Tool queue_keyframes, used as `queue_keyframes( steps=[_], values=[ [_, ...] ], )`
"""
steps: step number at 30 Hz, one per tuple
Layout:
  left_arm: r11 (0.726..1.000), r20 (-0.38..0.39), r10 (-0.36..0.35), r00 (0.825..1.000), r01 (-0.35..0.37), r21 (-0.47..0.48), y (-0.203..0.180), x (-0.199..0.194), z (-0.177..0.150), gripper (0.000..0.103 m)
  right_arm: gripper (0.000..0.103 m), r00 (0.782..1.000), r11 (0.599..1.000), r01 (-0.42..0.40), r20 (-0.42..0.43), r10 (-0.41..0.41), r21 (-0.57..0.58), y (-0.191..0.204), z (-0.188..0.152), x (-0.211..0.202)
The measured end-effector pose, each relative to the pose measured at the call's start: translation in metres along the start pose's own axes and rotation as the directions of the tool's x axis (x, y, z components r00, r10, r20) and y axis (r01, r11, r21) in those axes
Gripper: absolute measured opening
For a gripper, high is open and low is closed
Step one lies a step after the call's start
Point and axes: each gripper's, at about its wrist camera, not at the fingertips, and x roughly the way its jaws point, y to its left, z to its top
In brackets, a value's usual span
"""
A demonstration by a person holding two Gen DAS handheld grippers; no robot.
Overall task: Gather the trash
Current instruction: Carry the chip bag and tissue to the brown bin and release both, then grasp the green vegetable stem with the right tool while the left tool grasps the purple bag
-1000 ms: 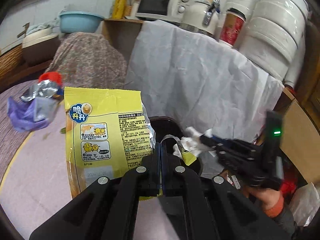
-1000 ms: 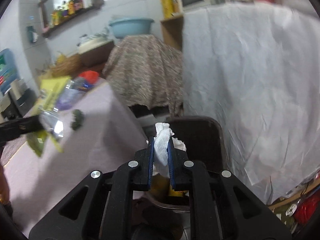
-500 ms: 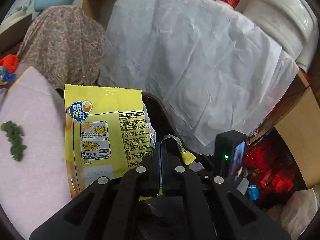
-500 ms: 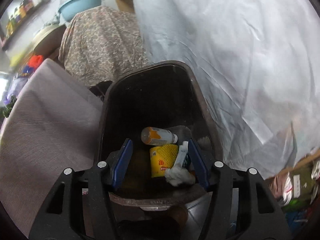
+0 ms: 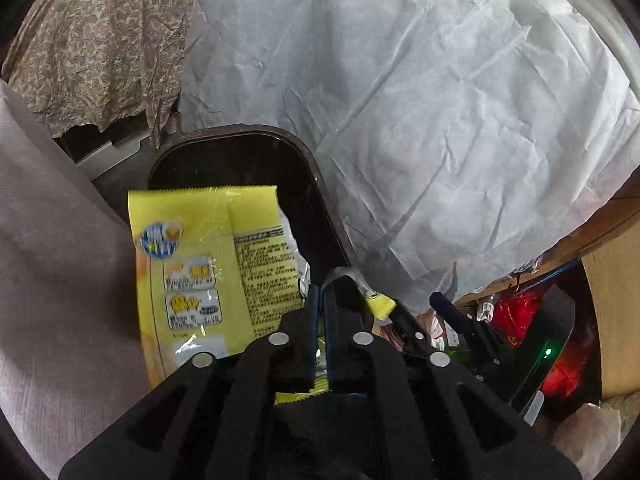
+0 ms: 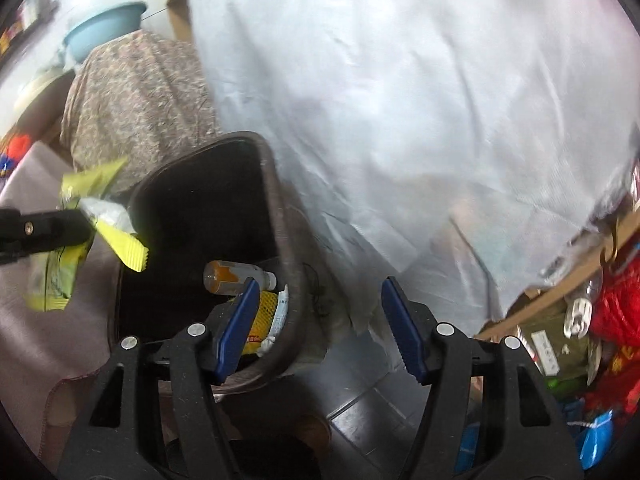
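A wide sheet of creased white paper (image 5: pixel 420 100) hangs down behind a dark brown trash bin (image 5: pixel 256 148) that stands on the floor, with a paisley-patterned cloth (image 5: pixel 92 40) draped over something to the bin's far left and a counter under a mauve cloth (image 5: pixel 52 280) just beside the bin's left rim. The left gripper (image 5: pixel 320 300) hangs above the bin's near-left edge, its fingers only a narrow slit apart and opening, with the corner of a yellow snack bag (image 5: pixel 208 276) between them; the bag stands up in front of the bin's mouth, its printed back facing the camera, and a torn yellow strip of it pokes out on the right side of the fingers. In the right wrist view the same bag (image 6: pixel 52 280) shows at the left, beyond the bin's rim, in the black fingers of the left gripper (image 6: pixel 76 226). The right gripper (image 6: pixel 316 320) points down over the bin's right wall (image 6: pixel 288 240), its blue-padded fingers spread wide and opening further, with nothing held between them. At the bottom of the bin lie an orange-labelled bottle (image 6: pixel 236 276), a yellow packet (image 6: pixel 264 312) and a bit of white tissue (image 6: pixel 267 343). Red bags (image 6: pixel 616 300) and cartons crowd the floor to the right.
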Motion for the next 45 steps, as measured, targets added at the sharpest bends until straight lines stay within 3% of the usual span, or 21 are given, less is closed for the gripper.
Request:
queue_keyframes(
  steps=[2,3,8,15,22,28,35,39,45],
  values=[
    [1.0,-0.012,0.007,1.0,-0.007,0.01,-0.002,0.001,0.0,0.055,0.064,1.0,1.0,-0.002,-0.002,0.002,0.017,-0.006,0.0,0.001],
    [1.0,0.007,0.022,1.0,-0.022,0.012,-0.002,-0.003,-0.002,0.06,0.064,1.0,1.0,0.001,-0.003,-0.001,0.02,-0.008,0.0,0.001],
    [0.998,0.058,0.027,0.998,-0.03,0.051,-0.012,-0.021,-0.002,0.061,0.064,1.0,1.0,-0.006,-0.003,0.006,0.006,-0.003,0.002,0.0],
    [0.992,0.158,0.008,0.987,-0.028,0.125,-0.028,-0.068,-0.013,0.075,0.064,1.0,0.999,-0.03,0.007,0.03,-0.021,0.015,0.005,-0.011],
    [0.992,0.201,0.012,0.98,-0.037,0.12,-0.019,-0.104,-0.026,0.081,0.064,0.993,0.992,-0.109,0.035,0.111,-0.064,0.047,0.01,-0.037],
    [0.993,0.241,0.061,0.968,-0.082,0.079,0.012,-0.141,-0.038,0.081,0.064,0.968,0.963,-0.236,0.053,0.244,-0.129,0.089,0.016,-0.072],
    [0.987,0.309,0.157,0.938,-0.158,-0.022,0.067,-0.191,-0.062,0.081,0.064,0.905,0.871,-0.408,0.007,0.425,-0.273,0.156,0.017,-0.108],
    [0.969,0.338,0.246,0.908,-0.223,-0.104,0.105,-0.218,-0.083,0.081,0.064,0.869,0.802,-0.473,-0.044,0.493,-0.366,0.198,0.014,-0.122],
    [0.931,0.329,0.35,0.877,-0.288,-0.224,0.163,-0.246,-0.11,0.081,0.064,0.861,0.717,-0.469,-0.087,0.501,-0.516,0.259,0.006,-0.131]
  ],
)
